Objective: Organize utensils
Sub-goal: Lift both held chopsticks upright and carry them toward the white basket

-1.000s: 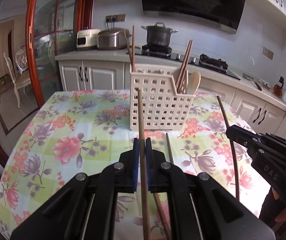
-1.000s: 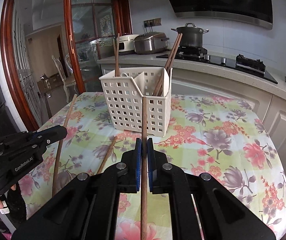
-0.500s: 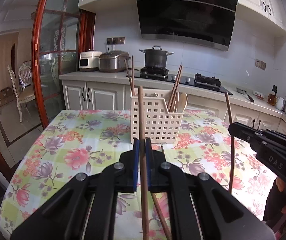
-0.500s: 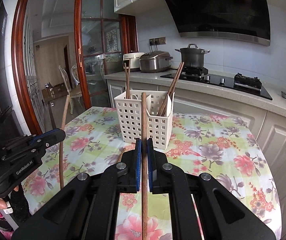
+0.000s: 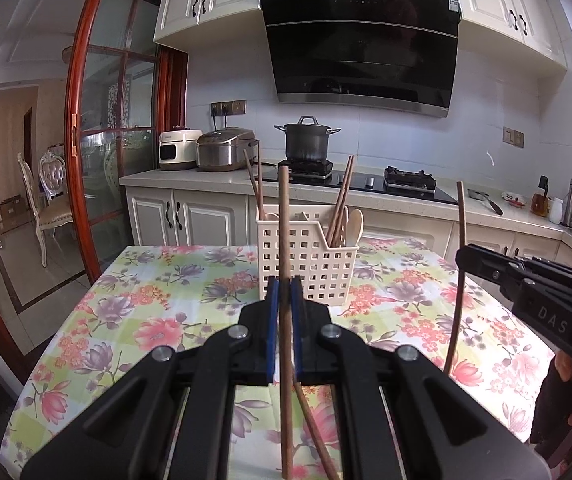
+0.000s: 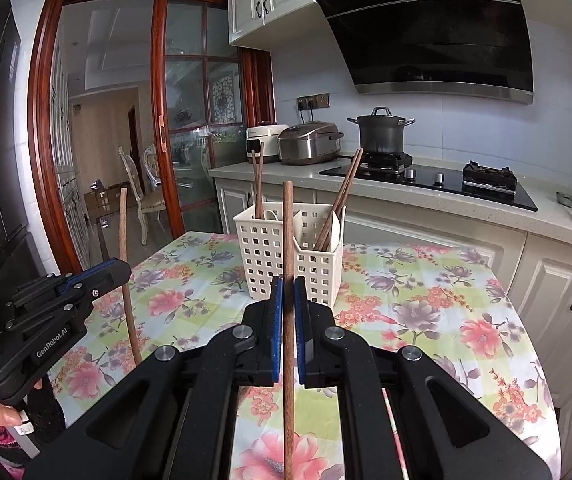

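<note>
Covering table, floral cloth (image 5: 157, 280) runs under everything. Cream perforated basket (image 5: 306, 264) stands upright at far end, chopsticks and wooden spoon (image 5: 356, 222) inside its compartments. Left gripper (image 5: 284, 292) hovers above cloth, angled slightly down toward basket, blue pads clamped on brown chopstick (image 5: 283, 216) standing near upright. Right gripper (image 6: 288, 292) posed alike, clamped on second chopstick (image 6: 287, 232). Loose chopstick (image 5: 314, 424) lies on cloth below left gripper.

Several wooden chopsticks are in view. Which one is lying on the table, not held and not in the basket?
The chopstick on the tablecloth, lying slanted beneath the left gripper. The others stand in the basket or are clamped upright in a gripper.
</note>
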A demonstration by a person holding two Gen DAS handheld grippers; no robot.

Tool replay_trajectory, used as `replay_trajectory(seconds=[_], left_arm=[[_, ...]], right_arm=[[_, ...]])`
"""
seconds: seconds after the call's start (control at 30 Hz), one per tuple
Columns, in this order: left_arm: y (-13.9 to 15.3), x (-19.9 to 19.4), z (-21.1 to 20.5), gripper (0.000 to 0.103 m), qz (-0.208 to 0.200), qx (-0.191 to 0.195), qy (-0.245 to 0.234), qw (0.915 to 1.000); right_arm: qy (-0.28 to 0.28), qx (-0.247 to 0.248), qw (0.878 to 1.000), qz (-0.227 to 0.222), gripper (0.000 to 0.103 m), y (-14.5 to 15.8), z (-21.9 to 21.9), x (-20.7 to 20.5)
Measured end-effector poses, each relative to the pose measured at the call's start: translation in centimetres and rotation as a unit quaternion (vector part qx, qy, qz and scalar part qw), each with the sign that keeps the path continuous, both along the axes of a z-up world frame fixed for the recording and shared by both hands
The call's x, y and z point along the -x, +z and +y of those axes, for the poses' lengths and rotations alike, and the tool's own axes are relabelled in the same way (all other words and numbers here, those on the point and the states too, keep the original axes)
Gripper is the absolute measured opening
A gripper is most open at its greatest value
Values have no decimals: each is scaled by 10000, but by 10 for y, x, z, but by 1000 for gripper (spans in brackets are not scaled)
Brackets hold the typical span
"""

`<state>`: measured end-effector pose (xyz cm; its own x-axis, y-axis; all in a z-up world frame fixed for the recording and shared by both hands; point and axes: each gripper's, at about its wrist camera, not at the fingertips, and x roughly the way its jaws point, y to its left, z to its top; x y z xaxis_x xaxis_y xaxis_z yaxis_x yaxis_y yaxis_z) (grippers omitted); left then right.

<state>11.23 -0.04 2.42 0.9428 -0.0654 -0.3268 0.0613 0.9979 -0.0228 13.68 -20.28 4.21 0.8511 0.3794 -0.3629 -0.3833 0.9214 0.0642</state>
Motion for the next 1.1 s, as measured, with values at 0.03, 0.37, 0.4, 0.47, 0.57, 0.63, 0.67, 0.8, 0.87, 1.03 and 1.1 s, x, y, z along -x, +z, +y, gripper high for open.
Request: replay_trajectory(seconds=[0.03, 0.37, 0.4, 0.47, 0.57, 0.63, 0.67, 0.8, 0.87, 1.03, 1.1], left_arm=[[1, 1, 0, 6, -30, 4, 9, 10000], [3, 2, 1, 6, -98, -11, 32, 9999], [3, 2, 1, 6, -102, -17, 33, 9999], [3, 2, 0, 6, -114, -48, 48, 9999], [2, 2, -1, 6, -141, -91, 68, 9998], [2, 2, -2, 6, -153, -97, 76, 9998], [2, 4, -2, 6, -163, -100, 80, 9998], [3, 5, -2, 6, -206, -125, 107, 9997], [4, 7, -3, 6, -209, -119, 109, 9997], [4, 7, -2, 6, -210, -104, 113, 9997], [5, 7, -1, 6, -194, -89, 107, 9997]], right_arm=[[-5, 6, 10000, -30, 6, 1, 1, 1], [7, -19, 9999, -158, 6, 3, 1, 5], [9, -19, 9998, -178, 6, 4, 1, 6], [19, -28, 9998, -209, 6, 5, 1, 7], [8, 15, 9997, -237, 6, 5, 2, 7], [12, -5, 9997, -226, 6, 4, 2, 8], [17, -7, 9997, -226, 6, 4, 3, 8], [27, -12, 9997, -234, 6, 5, 3, 8], [25, -11, 9997, -237, 6, 5, 2, 8], [23, -25, 9997, -234, 6, 5, 2, 8], [28, -49, 9997, -224, 6, 5, 2, 7]])
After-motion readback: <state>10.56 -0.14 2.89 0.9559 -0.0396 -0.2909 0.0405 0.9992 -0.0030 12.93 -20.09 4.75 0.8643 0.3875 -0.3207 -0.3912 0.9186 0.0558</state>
